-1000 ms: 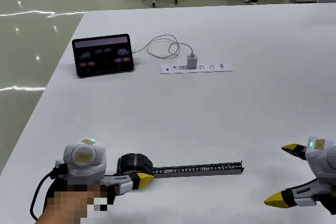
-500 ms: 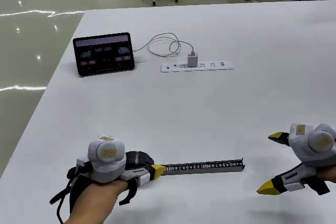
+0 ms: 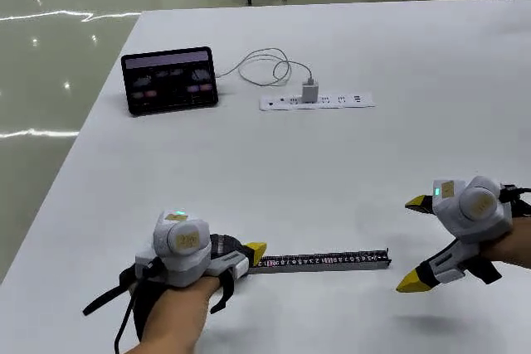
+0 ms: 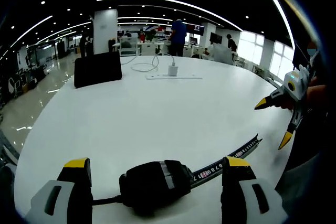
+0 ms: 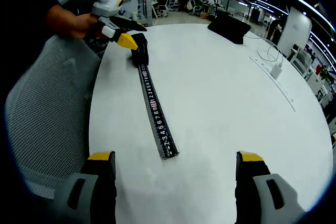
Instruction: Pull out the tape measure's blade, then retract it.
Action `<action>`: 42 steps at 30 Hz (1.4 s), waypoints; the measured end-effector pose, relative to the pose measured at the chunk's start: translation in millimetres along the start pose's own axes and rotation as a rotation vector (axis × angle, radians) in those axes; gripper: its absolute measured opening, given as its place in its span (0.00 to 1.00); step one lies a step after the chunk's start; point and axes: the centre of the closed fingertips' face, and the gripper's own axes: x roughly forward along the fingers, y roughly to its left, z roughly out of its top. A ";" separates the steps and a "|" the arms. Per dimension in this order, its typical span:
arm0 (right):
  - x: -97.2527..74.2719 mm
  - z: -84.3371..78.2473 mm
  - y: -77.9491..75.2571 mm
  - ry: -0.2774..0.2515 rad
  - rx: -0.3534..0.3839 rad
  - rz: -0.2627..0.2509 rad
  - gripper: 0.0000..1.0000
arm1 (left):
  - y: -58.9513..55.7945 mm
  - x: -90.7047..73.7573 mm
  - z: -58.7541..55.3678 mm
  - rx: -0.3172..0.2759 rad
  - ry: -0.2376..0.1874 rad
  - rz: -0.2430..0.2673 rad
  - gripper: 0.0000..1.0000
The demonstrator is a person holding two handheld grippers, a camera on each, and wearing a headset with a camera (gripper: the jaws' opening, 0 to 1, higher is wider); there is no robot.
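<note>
Blade (image 3: 323,260) lies drawn out just ahead of my wide-open right gripper (image 3: 413,244), which has edged toward its tip, while my left gripper (image 4: 156,164), jaws spread, now straddles the case (image 4: 155,184), so retraction looks next.

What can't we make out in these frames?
- Black round tape measure case: head view, mostly hidden behind the left tongs.
- Dark tablet screen: head view, its text too small to read.
- Black numbered blade, end hook: head view, too small to tell.
</note>
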 end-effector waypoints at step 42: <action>38.6 -21.6 9.2 0.201 -0.199 0.190 0.26 | -3.9 16.4 -21.7 -0.069 -0.025 -0.016 0.91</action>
